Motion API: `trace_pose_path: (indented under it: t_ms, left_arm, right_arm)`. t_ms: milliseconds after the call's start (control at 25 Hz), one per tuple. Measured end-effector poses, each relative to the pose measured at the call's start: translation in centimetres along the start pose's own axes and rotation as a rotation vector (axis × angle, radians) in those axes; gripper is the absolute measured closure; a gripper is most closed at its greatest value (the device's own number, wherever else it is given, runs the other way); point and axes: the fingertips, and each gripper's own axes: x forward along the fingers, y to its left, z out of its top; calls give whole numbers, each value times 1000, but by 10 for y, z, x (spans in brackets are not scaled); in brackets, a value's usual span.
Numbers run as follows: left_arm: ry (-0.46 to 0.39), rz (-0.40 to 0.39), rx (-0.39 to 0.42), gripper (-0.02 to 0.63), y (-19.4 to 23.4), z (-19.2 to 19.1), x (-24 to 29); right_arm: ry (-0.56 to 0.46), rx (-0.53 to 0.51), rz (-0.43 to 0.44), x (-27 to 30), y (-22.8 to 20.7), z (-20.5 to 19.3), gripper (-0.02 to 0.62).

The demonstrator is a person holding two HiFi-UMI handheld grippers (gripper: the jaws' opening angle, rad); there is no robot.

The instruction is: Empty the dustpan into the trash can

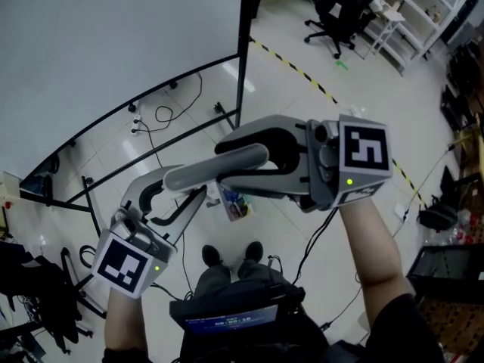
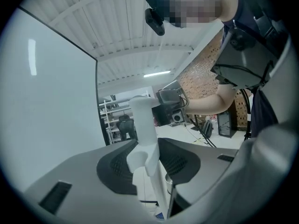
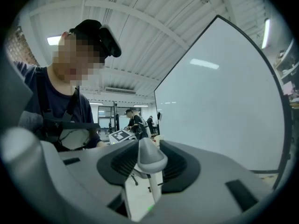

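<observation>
In the head view both grippers hold one grey dustpan handle (image 1: 219, 168) level at chest height above the floor. My left gripper (image 1: 168, 181) comes in from the lower left and is shut on the handle's left end. From the right, my right gripper (image 1: 231, 161) is shut around the handle's other end. Below the handle hangs a white dustpan part (image 1: 219, 196) with colourful scraps (image 1: 237, 206). The left gripper view shows the pale handle (image 2: 142, 125) upright between the pads of the left gripper (image 2: 147, 160). In the right gripper view the handle's grey tip (image 3: 149, 157) sits between the pads of the right gripper (image 3: 149, 164). No trash can is clearly visible.
A large white panel (image 1: 113, 44) on a black frame stands ahead on the left, with cables (image 1: 162, 116) on the floor by its foot. Yellow-black floor tape (image 1: 302, 74), an office chair (image 1: 340, 10) and shelves (image 1: 423, 6) lie at the far right. Dark equipment (image 1: 38, 293) crowds the lower left.
</observation>
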Motion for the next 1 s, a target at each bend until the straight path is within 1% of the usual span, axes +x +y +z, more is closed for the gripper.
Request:
trace_pose_path:
  t_ms: [240, 440, 520, 760, 1000]
  left_arm:
    - [43, -5, 40, 475, -16, 7, 30]
    - [84, 16, 67, 477, -30, 14, 50]
    - [101, 22, 75, 479, -37, 18, 59]
    - [91, 37, 80, 479, -45, 28, 79]
    - [79, 6, 81, 479, -45, 27, 103]
  right_arm:
    - [10, 2, 20, -31, -3, -1, 444]
    - [-27, 21, 62, -57, -1, 1, 445]
    - [-27, 16, 76, -68, 1, 4, 445]
    - [-18, -9, 93, -89, -2, 9, 445]
    - [-10, 4, 54, -107, -12, 6, 446]
